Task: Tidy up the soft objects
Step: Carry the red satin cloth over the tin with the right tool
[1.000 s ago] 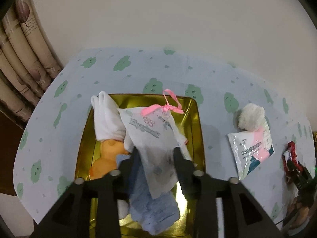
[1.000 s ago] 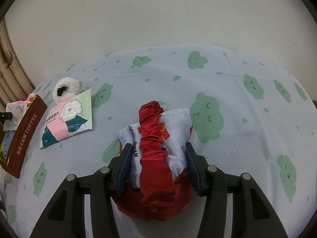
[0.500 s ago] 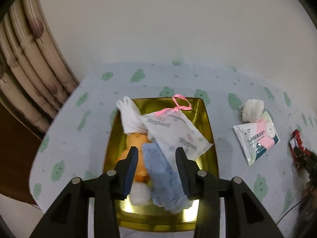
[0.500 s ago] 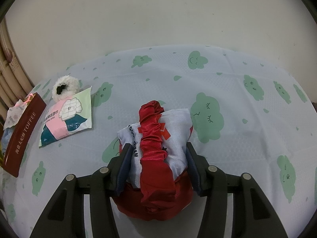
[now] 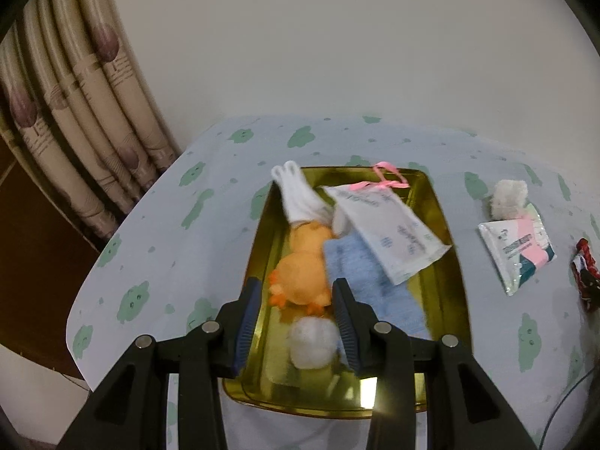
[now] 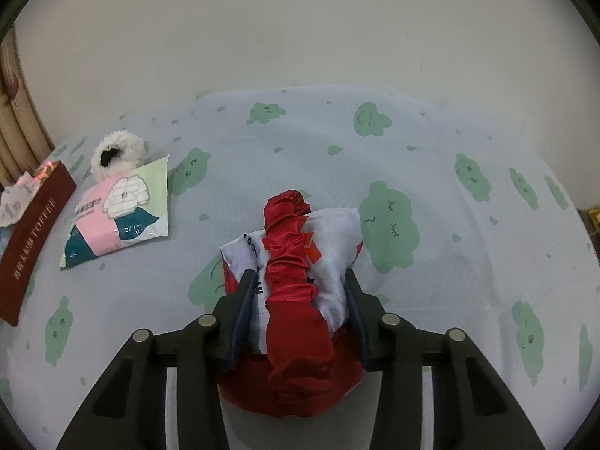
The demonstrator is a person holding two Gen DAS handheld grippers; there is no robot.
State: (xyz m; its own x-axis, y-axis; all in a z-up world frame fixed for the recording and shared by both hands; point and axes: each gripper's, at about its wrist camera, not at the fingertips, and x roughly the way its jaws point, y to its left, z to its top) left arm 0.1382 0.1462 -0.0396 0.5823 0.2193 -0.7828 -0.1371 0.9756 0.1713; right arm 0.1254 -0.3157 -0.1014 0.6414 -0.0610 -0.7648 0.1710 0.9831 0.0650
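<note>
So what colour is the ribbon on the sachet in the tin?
Pink ribbon, clearest in left wrist view.

The near rim of the gold tray (image 5: pixel 448 225) is hidden behind the left gripper (image 5: pixel 296 318). The blue towel (image 5: pixel 369 281) is partly covered by the white sachet (image 5: pixel 386 230). At the right edge, the red bundle (image 5: pixel 585 277) is cut off and blurred.

Each hand-held gripper, left (image 5: pixel 296 313) and right (image 6: pixel 298 309), is matte black plastic with angular struts and four round silver screws across its frame. The finger pads (image 5: pixel 247 324) look dark blue and ribbed, perhaps rubber.
</note>
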